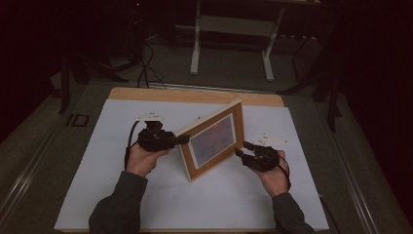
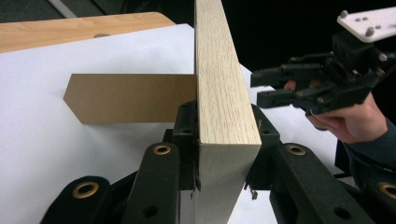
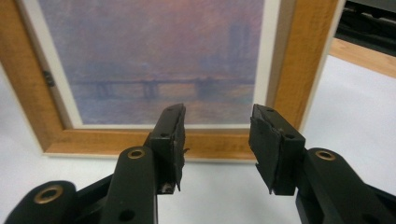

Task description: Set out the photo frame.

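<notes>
High view: picture frame (image 1: 214,139), light wood, standing upright on the white sheet (image 1: 122,204) that covers the table (image 1: 195,95), held between both hands near the middle of the surface.

Left gripper (image 1: 182,139): jaws closed on the frame's upper side rail; in the left gripper view the wood sits squarely between the two pads.

Right gripper (image 1: 241,148): jaws apart, nothing held, tips just beside the frame's front edge. In the right gripper view they face the lower rail and the print.

Stand (image 2: 126,98): brown board leg, swung out behind the frame, its lower edge close to or on the sheet; contact cannot be confirmed.

Print (image 3: 149,60): hazy purple and pink river scene behind a white mat.

Handling note, as judgement: the step in hand appears to be setting the frame to stand on its leg. Keep the left grip firm on the rail and ease the weight back until the leg bears. The right gripper is best used to steady a wooden edge, not the picture face. Let go with the left only when the frame no longer rocks.

Containers: none on the table. The frame is the one holder present, and it holds the print.
</notes>
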The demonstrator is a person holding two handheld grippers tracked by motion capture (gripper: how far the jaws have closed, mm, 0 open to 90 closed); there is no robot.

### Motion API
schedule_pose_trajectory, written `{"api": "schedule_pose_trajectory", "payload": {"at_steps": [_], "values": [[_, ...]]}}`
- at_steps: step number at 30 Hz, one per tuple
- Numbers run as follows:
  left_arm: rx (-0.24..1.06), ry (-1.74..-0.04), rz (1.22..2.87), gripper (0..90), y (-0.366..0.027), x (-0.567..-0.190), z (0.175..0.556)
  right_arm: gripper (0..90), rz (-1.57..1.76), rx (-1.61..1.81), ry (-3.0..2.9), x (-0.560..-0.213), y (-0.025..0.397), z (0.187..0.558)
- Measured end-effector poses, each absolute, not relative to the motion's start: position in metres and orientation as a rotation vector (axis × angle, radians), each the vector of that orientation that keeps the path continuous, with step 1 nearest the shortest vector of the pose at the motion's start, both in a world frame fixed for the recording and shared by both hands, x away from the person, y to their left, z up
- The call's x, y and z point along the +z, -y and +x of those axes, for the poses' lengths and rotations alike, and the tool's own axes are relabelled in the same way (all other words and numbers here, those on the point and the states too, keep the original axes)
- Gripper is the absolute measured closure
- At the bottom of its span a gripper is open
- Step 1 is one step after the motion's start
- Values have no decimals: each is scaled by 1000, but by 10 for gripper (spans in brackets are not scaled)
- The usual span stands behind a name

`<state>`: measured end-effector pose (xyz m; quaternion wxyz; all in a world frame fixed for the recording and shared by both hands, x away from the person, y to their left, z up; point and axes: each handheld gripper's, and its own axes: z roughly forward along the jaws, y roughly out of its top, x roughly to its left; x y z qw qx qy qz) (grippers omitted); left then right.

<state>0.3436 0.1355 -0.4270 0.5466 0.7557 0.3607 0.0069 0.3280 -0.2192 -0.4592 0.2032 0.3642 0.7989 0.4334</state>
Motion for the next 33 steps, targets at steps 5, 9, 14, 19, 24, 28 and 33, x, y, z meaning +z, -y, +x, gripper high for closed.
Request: {"api": "schedule_pose_trajectory", "payload": {"at_steps": [5, 9, 14, 19, 24, 28, 33], "values": [[4, -826, 1798, 714, -136, -427, 343, 531, 1035, 1206, -2208, -453, 226, 332], [1, -810, 1798, 713, -135, -428, 342, 509, 1049, 1204, -2197, -448, 232, 336], [1, -788, 1803, 713, -134, -427, 341, 495, 1064, 1199, -2186, -445, 236, 340], [-8, -782, 1802, 712, -134, -428, 341, 472, 1065, 1181, -2189, -442, 238, 347], [-21, -774, 1802, 713, -135, -428, 341, 453, 1076, 1171, -2193, -440, 239, 354], [-29, -762, 1808, 713, -136, -428, 341, 432, 1092, 1187, -2184, -437, 243, 360], [-38, -752, 1808, 713, -137, -429, 342, 400, 1080, 1175, -2210, -436, 245, 363]]}}
